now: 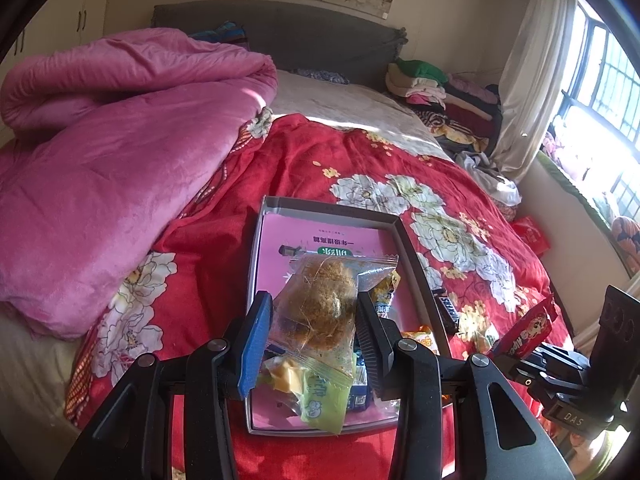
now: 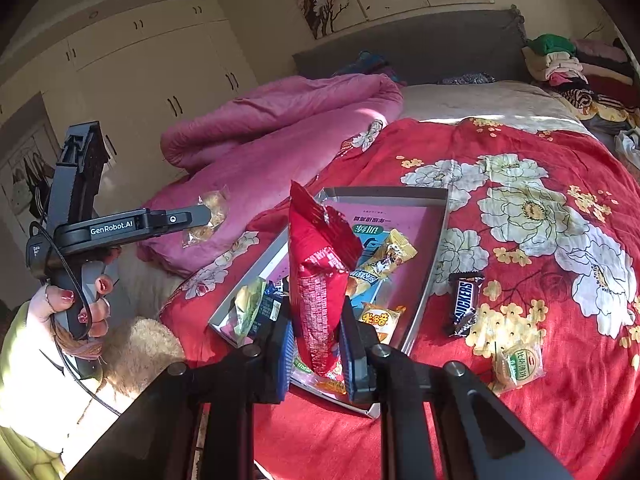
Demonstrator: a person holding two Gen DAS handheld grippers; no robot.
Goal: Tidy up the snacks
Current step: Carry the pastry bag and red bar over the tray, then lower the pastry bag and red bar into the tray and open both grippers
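Observation:
My left gripper (image 1: 314,318) is shut on a clear packet with a brown floss cake (image 1: 320,308) and holds it above the grey tray (image 1: 412,248). The tray has a pink floor and holds several snack packets. My right gripper (image 2: 316,336) is shut on a red snack bag (image 2: 318,280), upright over the tray's near corner (image 2: 436,240). The left gripper with its cake packet (image 2: 208,216) shows at the left of the right wrist view. The red bag (image 1: 524,332) shows at the right of the left wrist view.
A Snickers bar (image 2: 464,304) and a round green-labelled pastry packet (image 2: 518,364) lie on the red floral quilt (image 2: 540,240) right of the tray. A pink duvet (image 1: 112,160) is heaped at the left. Folded clothes (image 1: 432,84) are piled by the headboard.

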